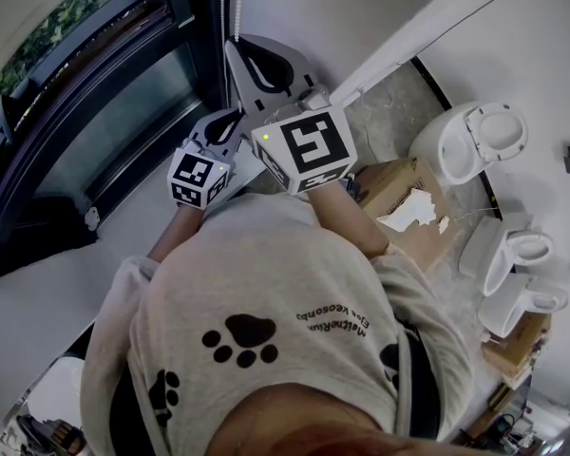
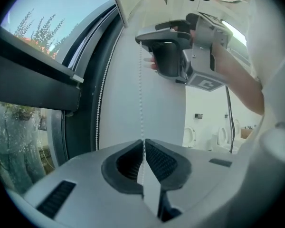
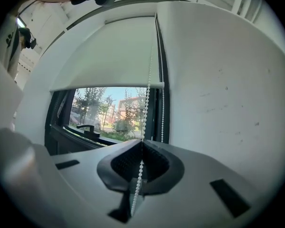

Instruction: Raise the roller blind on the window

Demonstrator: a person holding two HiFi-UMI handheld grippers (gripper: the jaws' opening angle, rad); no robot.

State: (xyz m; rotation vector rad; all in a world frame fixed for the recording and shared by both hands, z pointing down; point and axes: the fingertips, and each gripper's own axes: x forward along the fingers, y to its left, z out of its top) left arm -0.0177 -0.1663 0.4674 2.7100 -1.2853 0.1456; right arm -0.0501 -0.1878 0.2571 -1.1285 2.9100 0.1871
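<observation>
The white roller blind (image 3: 109,56) hangs partly raised, its bottom bar crossing the upper window. Its white bead chain (image 3: 147,103) runs down the window's right side beside the wall. My right gripper (image 3: 142,148) is shut on one strand of that chain; a second strand (image 3: 162,113) hangs free beside it. Lower on the same strand, my left gripper (image 2: 143,144) is also shut on the bead chain (image 2: 141,94). The left gripper view shows the right gripper (image 2: 141,41) higher up. In the head view both, left gripper (image 1: 236,114) and right gripper (image 1: 234,46), point at the window edge.
A dark window frame (image 1: 123,112) with a handle (image 3: 88,128) sits left of the chain, a white wall (image 3: 218,89) to its right. Behind me on the floor are toilets (image 1: 475,141) and a cardboard box (image 1: 399,202).
</observation>
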